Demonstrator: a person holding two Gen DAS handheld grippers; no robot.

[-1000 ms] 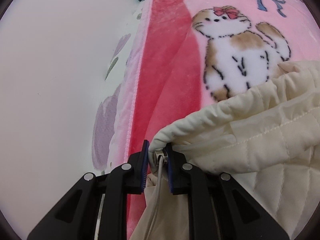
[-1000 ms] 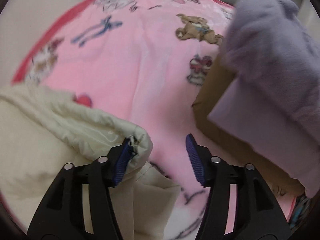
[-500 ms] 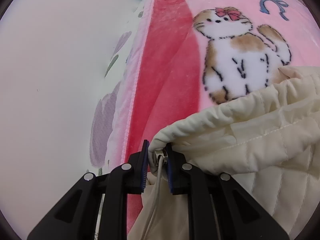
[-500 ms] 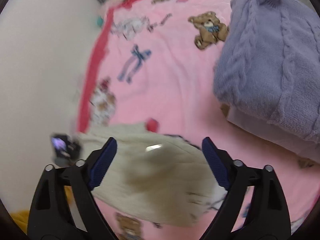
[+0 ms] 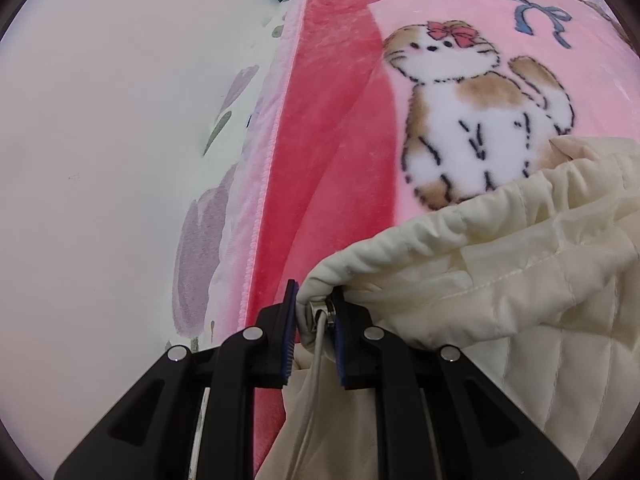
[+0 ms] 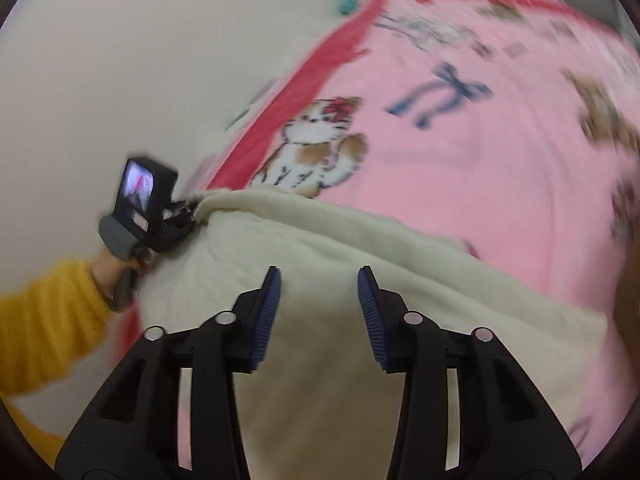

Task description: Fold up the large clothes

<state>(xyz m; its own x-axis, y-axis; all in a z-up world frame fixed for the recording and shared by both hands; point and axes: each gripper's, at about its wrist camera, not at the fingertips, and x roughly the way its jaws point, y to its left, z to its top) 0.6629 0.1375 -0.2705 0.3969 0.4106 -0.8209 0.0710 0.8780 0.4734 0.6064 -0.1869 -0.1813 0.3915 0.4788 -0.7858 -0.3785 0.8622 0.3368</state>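
Looking along our left tongs (image 5: 313,316), we see them clamped tight on the gathered drawstring hem of the cream quilted jacket (image 5: 520,304), a metal eyelet and cord (image 5: 316,344) pinched between the pads. That jacket corner sits near the red-bordered left edge of the pink blanket (image 5: 500,128), just below the printed cat (image 5: 476,128).

From the right wrist view, our right tongs (image 6: 319,312) hang wide open, holding nothing, above the jacket's (image 6: 360,280) middle. It spreads across the blanket's (image 6: 500,140) near part. We judge it soft, puffy and light, likely slippery; the stitched hem or far corner offers the firmest hold.
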